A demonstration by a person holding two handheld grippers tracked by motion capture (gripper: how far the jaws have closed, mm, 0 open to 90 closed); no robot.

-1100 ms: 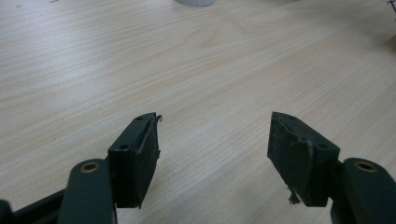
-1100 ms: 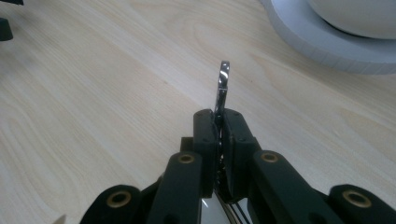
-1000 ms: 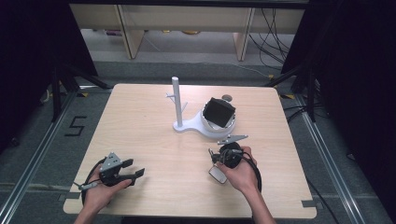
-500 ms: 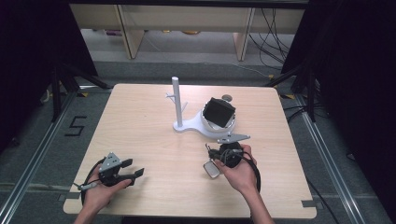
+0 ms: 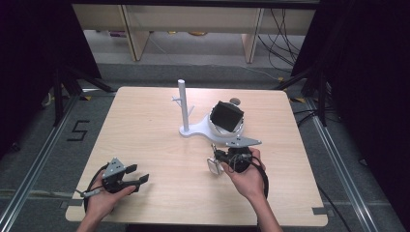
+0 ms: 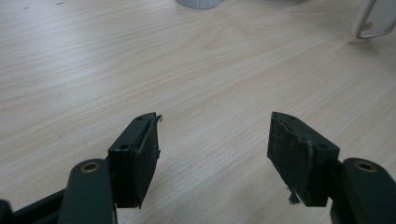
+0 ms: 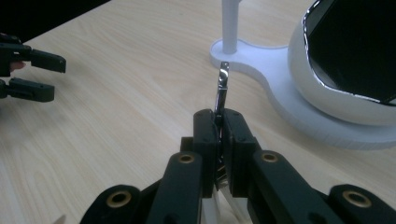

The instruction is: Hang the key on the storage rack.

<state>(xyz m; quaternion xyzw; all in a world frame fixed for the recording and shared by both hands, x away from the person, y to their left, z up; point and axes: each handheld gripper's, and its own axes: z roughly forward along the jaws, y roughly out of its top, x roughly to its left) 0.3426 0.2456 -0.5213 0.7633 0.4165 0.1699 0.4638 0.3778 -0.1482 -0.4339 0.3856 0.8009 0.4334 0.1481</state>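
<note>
A thin, flat metal-rimmed piece [image 7: 223, 86], pale and glassy on its face and looking like a small mirror or tag, stands edge-on between the jaws of the right gripper [image 7: 220, 126]. The two black jaws are pressed together on its lower part, and its upper part sticks out beyond the jaw tips, pointing toward the white stand. In the high view the same piece [image 5: 213, 166] shows as a small pale rectangle at the left end of the right gripper [image 5: 223, 162], held just above the wooden table [image 5: 145, 125], near the middle of its near half. The right hand [image 5: 249, 176] wraps the gripper body from below.

Just beyond the held piece stands a white stand [image 5: 193, 129] with a flat curved base and an upright post [image 5: 182, 104]. At the right end of that base sits a rounded white holder with a black square face [image 5: 227, 116], tilted up. The piece is near the base but apart from it.

Well off to the left, the left gripper [image 5: 137, 180] rests low over the table in the left hand [image 5: 104, 198]. Its jaws stand wide apart with nothing between them, only bare wood grain [image 6: 215, 140].
</note>
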